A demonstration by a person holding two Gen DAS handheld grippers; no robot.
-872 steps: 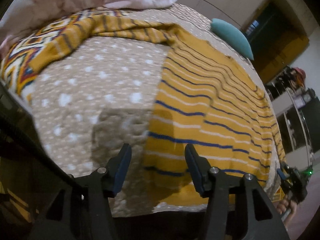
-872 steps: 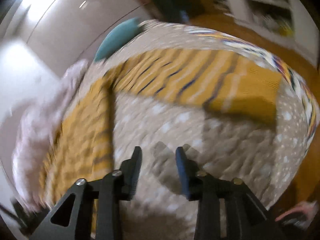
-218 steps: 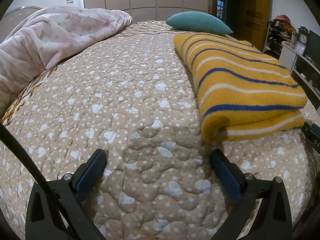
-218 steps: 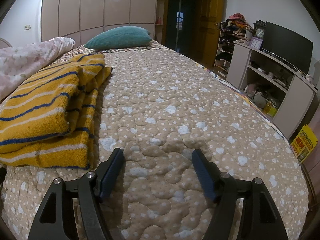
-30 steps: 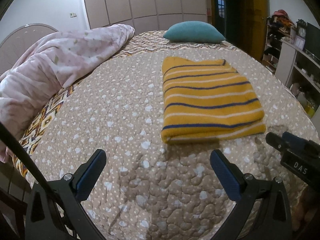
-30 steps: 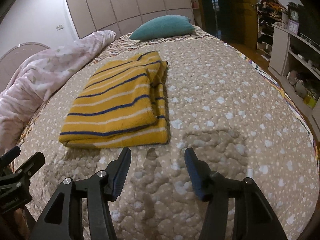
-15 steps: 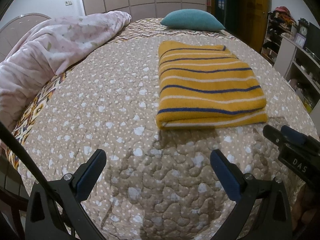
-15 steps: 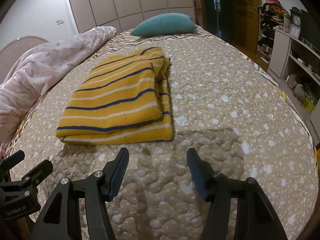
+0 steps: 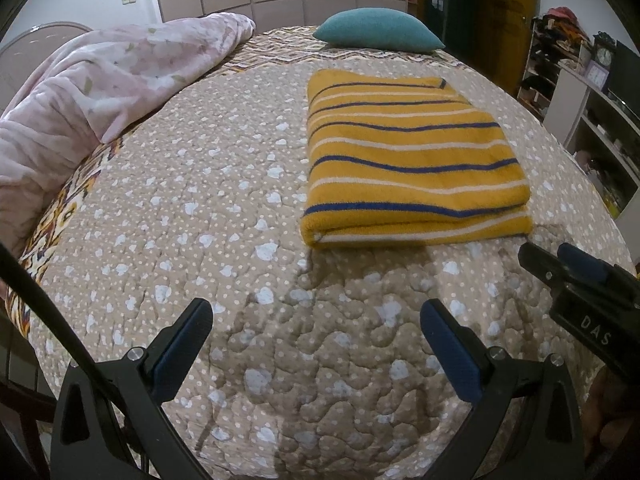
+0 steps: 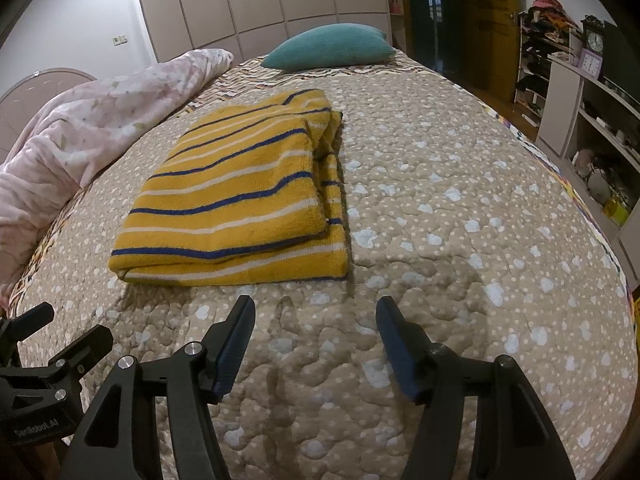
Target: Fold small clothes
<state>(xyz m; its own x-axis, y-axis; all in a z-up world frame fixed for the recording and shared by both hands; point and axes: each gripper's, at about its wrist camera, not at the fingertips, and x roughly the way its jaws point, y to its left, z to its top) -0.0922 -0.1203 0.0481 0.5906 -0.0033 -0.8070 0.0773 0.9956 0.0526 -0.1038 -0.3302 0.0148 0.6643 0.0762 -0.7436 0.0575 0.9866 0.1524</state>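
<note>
Although the quilted beige bedspread dotted with white [image 9: 248, 184] fills both views, the task's thing is the mustard-yellow knitted garment with blue and cream stripes [image 9: 404, 160], which lies folded into a thick rectangle on the middle of the bed, nearer the teal cushion [image 9: 378, 34] than the foot, and well apart from the crumpled pink floral duvet [image 9: 100, 92] on the left. Judged from its plump edges and fuzzy surface, the knit is soft, limp and fairly light. It should not slip from rubber pads, but the layers may slide over one another, so the stack is best pinched through all layers at the rounded near fold or at two near corners.

The left wrist view shows the garment's left and near edges as clean folds. The right wrist view alone shows the right side [image 10: 332, 168], where the layers are stepped and a lower edge sticks out past the top panel. Each view also catches the other tool at its margin.

The left gripper [image 9: 316, 332] hovers over bare quilt short of the garment, blue pads [image 9: 450, 344] spread wide and holding nothing. The right gripper [image 10: 314, 332] is likewise over bare quilt, its jaws opening, with nothing between them.
</note>
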